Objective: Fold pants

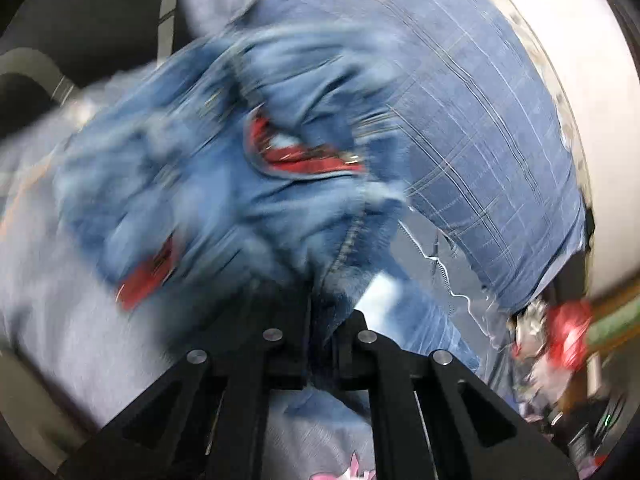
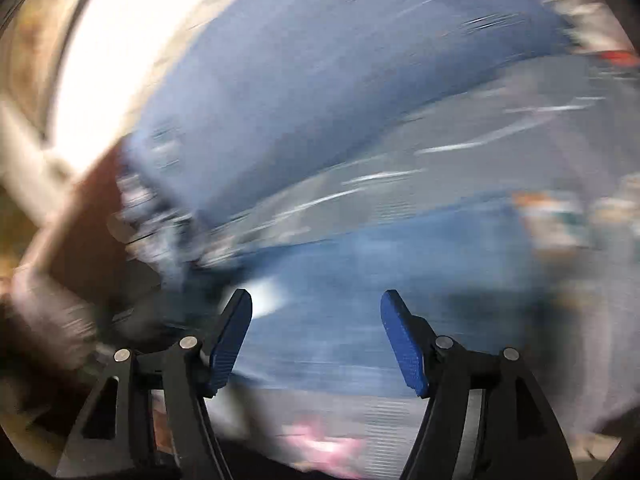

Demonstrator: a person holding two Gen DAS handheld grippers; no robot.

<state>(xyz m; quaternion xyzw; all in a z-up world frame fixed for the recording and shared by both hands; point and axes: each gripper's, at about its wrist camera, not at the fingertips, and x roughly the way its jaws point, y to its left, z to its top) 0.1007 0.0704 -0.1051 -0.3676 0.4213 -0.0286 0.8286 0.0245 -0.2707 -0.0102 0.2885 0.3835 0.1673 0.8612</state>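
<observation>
Blue jeans with red patches hang bunched and blurred across the middle of the left wrist view. My left gripper is shut on a seam of the jeans, the denim pinched between its black fingers. In the right wrist view my right gripper stands open, its blue pads wide apart with nothing between them. It hovers above a blurred stretch of jeans lying on the bedding.
A blue checked cloth lies behind the jeans, also seen as a blue checked cloth in the right wrist view. Grey bedding with a pink print is below. A white wall and clutter sit at right.
</observation>
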